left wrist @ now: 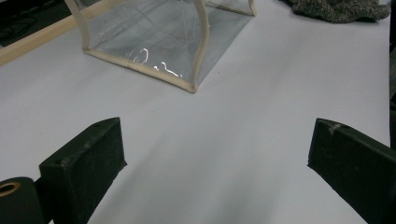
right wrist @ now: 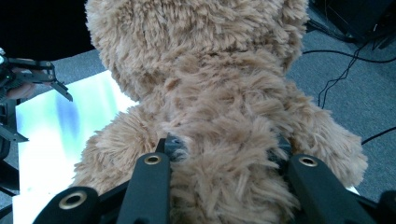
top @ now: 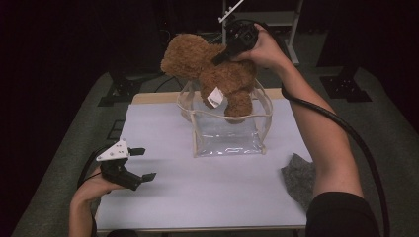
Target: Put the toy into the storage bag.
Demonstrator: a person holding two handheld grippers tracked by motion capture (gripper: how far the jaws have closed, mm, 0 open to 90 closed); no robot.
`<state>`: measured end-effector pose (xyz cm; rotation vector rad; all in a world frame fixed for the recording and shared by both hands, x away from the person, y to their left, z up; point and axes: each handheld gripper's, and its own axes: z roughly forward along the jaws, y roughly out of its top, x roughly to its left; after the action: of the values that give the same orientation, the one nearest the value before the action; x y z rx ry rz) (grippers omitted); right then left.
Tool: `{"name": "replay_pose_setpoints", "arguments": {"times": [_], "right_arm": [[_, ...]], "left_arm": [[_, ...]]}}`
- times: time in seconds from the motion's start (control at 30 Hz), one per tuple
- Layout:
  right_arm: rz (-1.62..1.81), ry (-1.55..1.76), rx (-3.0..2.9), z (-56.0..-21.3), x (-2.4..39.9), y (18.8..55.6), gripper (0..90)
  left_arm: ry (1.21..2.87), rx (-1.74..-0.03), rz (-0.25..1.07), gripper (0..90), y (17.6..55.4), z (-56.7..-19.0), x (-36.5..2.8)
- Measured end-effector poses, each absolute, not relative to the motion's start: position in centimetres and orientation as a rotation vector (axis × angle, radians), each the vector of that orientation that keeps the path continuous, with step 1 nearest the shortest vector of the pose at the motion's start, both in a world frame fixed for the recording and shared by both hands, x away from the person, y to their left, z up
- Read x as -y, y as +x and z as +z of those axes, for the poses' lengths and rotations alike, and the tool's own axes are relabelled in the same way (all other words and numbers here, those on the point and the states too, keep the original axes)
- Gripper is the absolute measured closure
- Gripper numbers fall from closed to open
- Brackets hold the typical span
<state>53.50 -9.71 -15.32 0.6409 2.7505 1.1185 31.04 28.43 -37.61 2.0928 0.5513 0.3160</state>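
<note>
A brown teddy bear (top: 212, 69) with a white tag hangs over a clear plastic bag (top: 227, 133) with cream trim, its legs dipping into the bag's open top. My right gripper (top: 220, 58) is shut on the bear's body; in the right gripper view the fur (right wrist: 219, 116) bulges between the black jaws, gripper (right wrist: 224, 151). My left gripper (top: 143, 164) stands open low over the white table at the front left, nothing between its fingers. In the left gripper view, the gripper (left wrist: 217, 149) faces the bag (left wrist: 154, 42).
A grey cloth (top: 299, 177) lies at the table's right front edge, also seen as cloth (left wrist: 336, 9). The white table (top: 207, 197) sits on grey carpet; dark stands and cables are behind it.
</note>
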Motion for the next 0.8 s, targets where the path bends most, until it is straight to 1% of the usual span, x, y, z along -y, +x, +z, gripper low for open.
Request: {"name": "replay_pose_setpoints", "arguments": {"times": [0.17,0.43,0.8], "right_arm": [[1.111,0.644,-2.773,-16.8,10.0,53.0,63.4],[1.097,0.693,-2.822,-20.2,10.9,53.2,63.3],[1.087,0.775,-2.820,-22.4,13.4,53.2,63.4]], "left_arm": [[2.096,-0.549,0.312,3.1,31.1,-37.7,-28.3],[2.105,-0.547,0.301,3.1,31.2,-37.9,-28.0],[2.100,-0.554,0.305,3.0,31.1,-37.8,-28.2]]}}
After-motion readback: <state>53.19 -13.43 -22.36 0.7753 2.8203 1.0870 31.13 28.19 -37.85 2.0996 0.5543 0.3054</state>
